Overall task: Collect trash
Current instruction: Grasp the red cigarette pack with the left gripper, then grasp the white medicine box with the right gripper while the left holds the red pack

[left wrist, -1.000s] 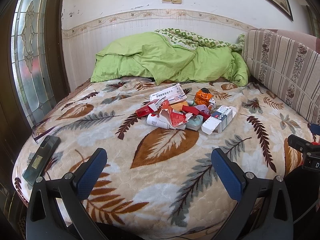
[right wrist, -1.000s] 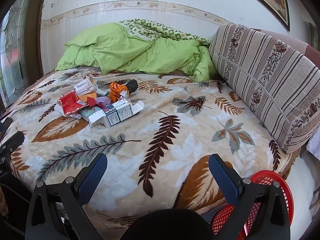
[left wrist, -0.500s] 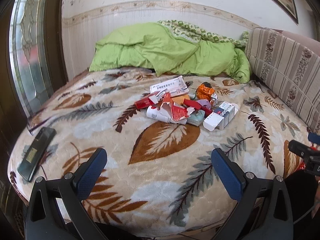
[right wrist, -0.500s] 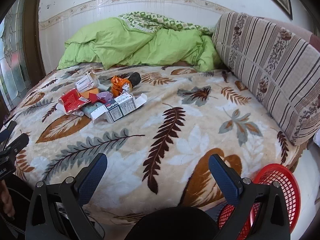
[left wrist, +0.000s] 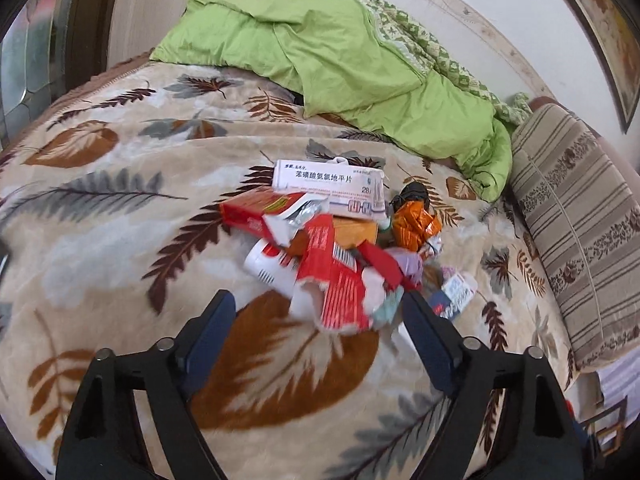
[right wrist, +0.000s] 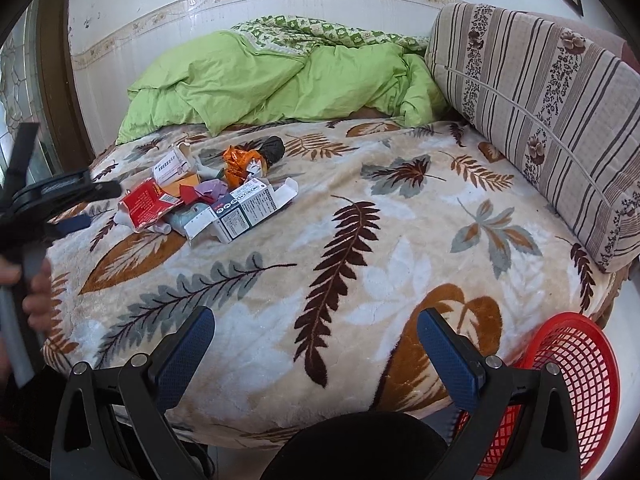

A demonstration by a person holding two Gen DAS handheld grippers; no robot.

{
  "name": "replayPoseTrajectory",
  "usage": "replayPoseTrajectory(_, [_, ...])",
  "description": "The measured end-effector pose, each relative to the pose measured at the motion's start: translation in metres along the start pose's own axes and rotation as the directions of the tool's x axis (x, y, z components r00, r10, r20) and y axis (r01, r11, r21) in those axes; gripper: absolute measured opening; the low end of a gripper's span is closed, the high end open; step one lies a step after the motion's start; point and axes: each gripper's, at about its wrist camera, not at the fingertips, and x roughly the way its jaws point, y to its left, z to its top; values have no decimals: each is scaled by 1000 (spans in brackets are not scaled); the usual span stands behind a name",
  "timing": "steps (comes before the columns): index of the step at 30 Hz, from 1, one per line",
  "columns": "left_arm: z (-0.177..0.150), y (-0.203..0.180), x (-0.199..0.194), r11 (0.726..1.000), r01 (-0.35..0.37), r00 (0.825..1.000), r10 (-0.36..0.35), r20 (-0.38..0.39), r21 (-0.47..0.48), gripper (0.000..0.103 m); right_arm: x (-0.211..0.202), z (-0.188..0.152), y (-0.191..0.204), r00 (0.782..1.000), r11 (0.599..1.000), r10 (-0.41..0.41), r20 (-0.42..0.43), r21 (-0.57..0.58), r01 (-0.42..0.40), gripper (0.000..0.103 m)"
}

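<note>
Lying heaped: torn red box (left wrist: 334, 288); crumpled wrappers (left wrist: 414, 222).

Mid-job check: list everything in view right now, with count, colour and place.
trash pile: one heap, red, white, orange cartons and wrappers, mid-bed
white medicine box: one, far edge of pile
orange wrapper: one, crumpled, right of pile
blanket: one, beige, leaf print, covering bed
quilt: one, green, by wall
cushion: one, striped, right bedside
basket: one, red, beside the bed's near corner
left gripper: jaws have just been closing, pile's near edge between them
right gripper: open, empty
</note>
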Motion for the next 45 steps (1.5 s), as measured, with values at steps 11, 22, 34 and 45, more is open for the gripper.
replayPoseTrajectory(11, [2,1,52,999,41,997,-42,-64,-13,17,11,4,-3,998,999,43,-48,35,-41,100])
replayPoseTrajectory(22, [-17,8,-5,993,36,998,-41,42,113,17,83,74,20,959,941,257,-123,257,-219,87])
replayPoseTrajectory(34, [-18,20,-9,990,36,998,-43,51,134,17,199,99,48,924,881,251,-290,464,-94,78])
replayPoseTrajectory(45, [-22,3,-15,980,51,995,-66,72,190,17,150,87,26,957,922,247,-149,338,-186,44])
